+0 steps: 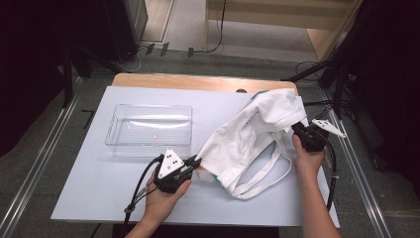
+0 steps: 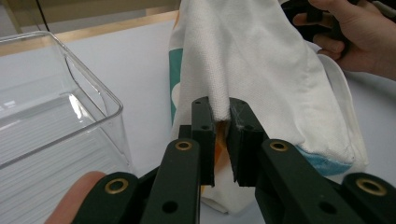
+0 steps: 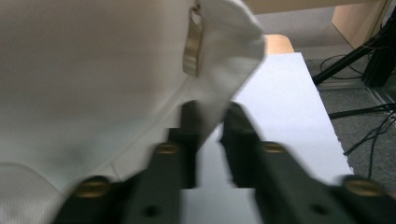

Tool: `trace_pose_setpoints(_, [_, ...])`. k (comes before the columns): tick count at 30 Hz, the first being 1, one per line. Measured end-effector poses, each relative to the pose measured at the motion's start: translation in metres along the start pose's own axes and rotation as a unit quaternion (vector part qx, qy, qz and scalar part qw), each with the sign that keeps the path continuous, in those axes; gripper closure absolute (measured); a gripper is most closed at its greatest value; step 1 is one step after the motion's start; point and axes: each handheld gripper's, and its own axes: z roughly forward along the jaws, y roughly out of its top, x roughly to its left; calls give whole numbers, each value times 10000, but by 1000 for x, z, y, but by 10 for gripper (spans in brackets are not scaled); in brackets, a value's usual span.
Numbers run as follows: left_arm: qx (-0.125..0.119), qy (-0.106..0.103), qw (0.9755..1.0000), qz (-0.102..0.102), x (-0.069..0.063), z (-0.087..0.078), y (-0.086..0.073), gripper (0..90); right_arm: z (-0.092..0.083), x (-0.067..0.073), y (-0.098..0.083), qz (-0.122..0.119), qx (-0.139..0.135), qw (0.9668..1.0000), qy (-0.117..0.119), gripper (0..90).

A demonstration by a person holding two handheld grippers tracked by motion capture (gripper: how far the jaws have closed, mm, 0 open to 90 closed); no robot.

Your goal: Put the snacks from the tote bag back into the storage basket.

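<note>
While each hand-held gripper clamps the white bag point(image 1: 247, 136), left point(image 1: 195, 162) and right point(image 1: 295, 130), tension stays even. Both should lift together, keeping the straps point(image 1: 267, 171) clear of the counter point(image 1: 99, 193).

A white tabletop point(image 1: 99, 193) fills the middle of the high view, with a wooden strip along its far edge. At centre left of the frame a clear plastic tray point(image 1: 149, 130) lies flat on it. At centre right a white cloth bag point(image 1: 247, 136) partly rests on the surface, its looped straps spread toward the lower right. Grey floor point(image 1: 29, 163) surrounds the tabletop.
</note>
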Motion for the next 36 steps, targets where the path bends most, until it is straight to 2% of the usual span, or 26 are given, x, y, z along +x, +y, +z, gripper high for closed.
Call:
trace_pose_setpoints(2, [0,-18,10000,-29,1,0,0,831,-2,-2,0,30,13,9999,105,900])
trace_pose_setpoints(3, [2,-14,10000,-51,1,0,0,831,-8,-1,1,-100,-32,9999,115,900])
trace_pose_setpoints(4, [-1,-9,10000,-62,1,1,0,831,-8,-1,1,-100,-32,9999,115,900])
trace_pose_setpoints(6, [-1,-4,10000,-81,1,1,0,833,-15,2,1,-261,-140,9995,62,900])
trace_pose_setpoints(7, [4,-50,9998,-193,2,1,1,834,-20,4,0,-356,-217,9991,21,900])
trace_pose_setpoints(9, [-33,-180,9988,-450,5,1,2,841,-32,8,-3,-546,-373,9978,-20,900])
trace_pose_setpoints(13, [-61,-234,9983,-533,4,3,5,847,-57,13,-21,-893,-705,9932,-247,900])
trace_pose_setpoints(14, [-69,-248,9981,-552,3,4,5,848,-62,12,-24,-924,-744,9926,-270,900])
trace_pose_setpoints(16, [-92,-200,9983,-537,3,8,7,850,-72,10,-32,-840,-811,9928,-278,900])
trace_pose_setpoints(20, [-161,-213,9977,-629,3,12,11,853,-88,8,-34,-832,-905,9923,-167,900])
trace_pose_setpoints(21, [-177,-249,9974,-647,3,13,14,854,-99,11,-35,-913,-991,9907,-170,900])
trace_pose_setpoints(23, [-227,-297,9973,-628,1,14,20,854,-104,13,-35,-922,-1023,9903,-176,900])
trace_pose_setpoints(24, [-263,-333,9972,-618,0,15,23,854,-114,14,-35,-911,-1119,9894,-182,900])
trace_pose_setpoints(25, [-280,-351,9972,-605,-1,16,26,853,-131,17,-35,-910,-1340,9866,-183,900])
trace_pose_setpoints(26, [-287,-315,9975,-567,-1,18,28,853,-131,17,-35,-910,-1340,9866,-183,900])
trace_pose_setpoints(28, [-234,-174,9981,-547,-1,24,32,850,-143,19,-38,-971,-1452,9843,-266,900])
trace_pose_setpoints(29, [-181,-119,9981,-576,1,27,32,846,-148,18,-41,-988,-1434,9842,-313,900])
trace_pose_setpoints(30, [-149,-13,9978,-652,2,29,31,830,-149,16,-45,-968,-1338,9858,-316,900])
trace_pose_setpoints(31, [-105,71,9973,-725,2,30,30,773,-149,12,-50,-901,-1198,9881,-335,900])
trace_pose_setpoints(32, [-110,87,9971,-750,2,29,29,669,-147,6,-56,-804,-1060,9903,-403,900])
trace_pose_setpoints(34, [-114,185,9975,-666,-4,24,26,505,-144,0,-60,-651,-902,9929,-434,900])
trace_pose_setpoints(36, [-87,305,9979,-559,-12,18,21,411,-143,-2,-60,-607,-872,9934,-444,900])
